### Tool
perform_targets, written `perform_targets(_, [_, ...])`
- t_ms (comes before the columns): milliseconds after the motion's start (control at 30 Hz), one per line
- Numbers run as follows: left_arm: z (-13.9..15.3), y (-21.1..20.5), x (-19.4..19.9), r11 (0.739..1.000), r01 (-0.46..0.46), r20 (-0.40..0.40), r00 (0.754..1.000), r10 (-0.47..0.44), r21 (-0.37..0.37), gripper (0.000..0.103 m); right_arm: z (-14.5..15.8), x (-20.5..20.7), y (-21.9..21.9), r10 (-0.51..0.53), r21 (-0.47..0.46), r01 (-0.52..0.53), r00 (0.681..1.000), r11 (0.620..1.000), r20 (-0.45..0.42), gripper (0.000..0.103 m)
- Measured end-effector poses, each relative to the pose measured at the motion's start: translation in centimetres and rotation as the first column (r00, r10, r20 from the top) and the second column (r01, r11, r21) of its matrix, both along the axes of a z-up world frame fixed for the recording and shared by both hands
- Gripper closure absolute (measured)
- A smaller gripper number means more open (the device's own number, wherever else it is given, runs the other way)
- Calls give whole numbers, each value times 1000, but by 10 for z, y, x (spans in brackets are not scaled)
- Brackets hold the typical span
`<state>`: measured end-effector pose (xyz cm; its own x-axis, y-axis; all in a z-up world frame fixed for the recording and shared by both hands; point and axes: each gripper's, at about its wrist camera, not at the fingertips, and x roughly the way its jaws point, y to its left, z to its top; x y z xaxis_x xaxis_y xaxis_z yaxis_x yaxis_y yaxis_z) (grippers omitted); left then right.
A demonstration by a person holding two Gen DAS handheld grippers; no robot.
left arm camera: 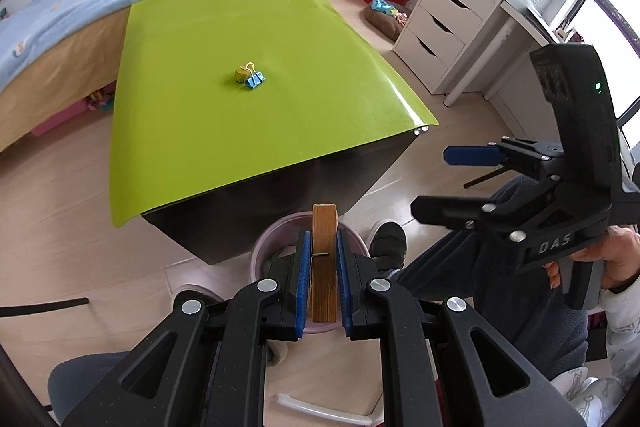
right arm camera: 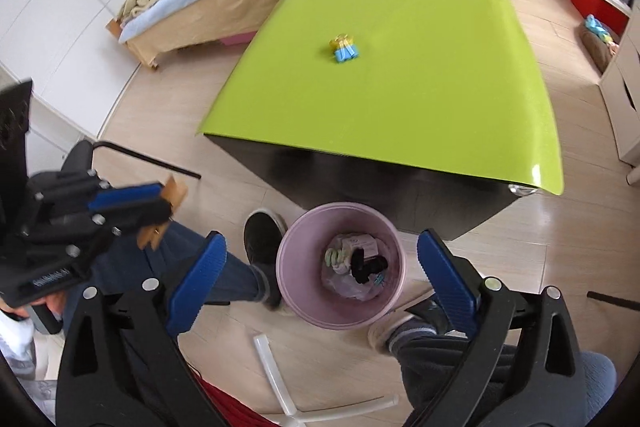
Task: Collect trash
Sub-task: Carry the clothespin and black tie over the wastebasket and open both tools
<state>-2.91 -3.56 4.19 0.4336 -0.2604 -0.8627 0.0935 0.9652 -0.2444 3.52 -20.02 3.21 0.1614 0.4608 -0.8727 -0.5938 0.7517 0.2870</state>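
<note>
The left gripper has its fingers closed on a wooden clothespin, held above the pink bin low in the frame. The right gripper hangs over the same bin with fingers spread wide and nothing between them. Step in hand, by judgement — dropping collected trash. Next move: release the clothespin over the bin's mouth, then reach for the binder clips at the centre of the green table.
</note>
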Motion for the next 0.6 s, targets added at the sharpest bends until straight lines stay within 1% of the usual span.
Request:
perform_targets(133, [-5, -9, 4, 1000, 25, -16, 1000, -25, 1, 90, 18, 0, -18, -47, 18, 46, 998, 999, 37, 5])
perform_targets(167, [-6, -11, 5, 1000, 28, -20, 999, -28, 3, 88, 22, 0, -21, -55, 20, 54, 997, 998, 45, 4])
perform_targets(233, [-8, -15, 8, 999, 33, -29, 999, -33, -3, 81, 27, -2, -26, -61, 18, 60, 996, 998, 59, 4])
perform_targets(267, [-8, -16, 10, 999, 32, -32, 999, -33, -3, 63, 28, -2, -28, -63, 22, 62, 996, 998, 60, 3])
perform_targets(300, [-8, -16, 12, 1000, 28, -29, 999, -29, -4, 38, 28, 0, -30, -67, 26, 65, 996, 998, 58, 3])
perform_targets(367, [-6, -17, 12, 1000, 20, -11, 1000, -21, -17, 18, 30, 1, -33, -76, 30, 74, 996, 997, 54, 3])
perform_targets(400, [-5, -17, 13, 1000, 14, -5, 1000, -14, -15, 14, 31, 1, -35, -77, 34, 75, 996, 997, 54, 3])
perform_targets(433, [-5, -16, 13, 1000, 6, -2, 1000, -6, -7, 14, 32, 1, -35, -78, 35, 76, 995, 996, 55, 3])
perform_targets(500, [-5, -13, 15, 1000, -19, -6, 1000, 19, 5, 9, 32, 1, -36, -80, 40, 78, 995, 996, 56, 3])
perform_targets(600, [-3, -3, 13, 997, -76, 11, 997, 76, 25, 8, 33, 0, -37, -83, 46, 80, 994, 996, 66, 3])
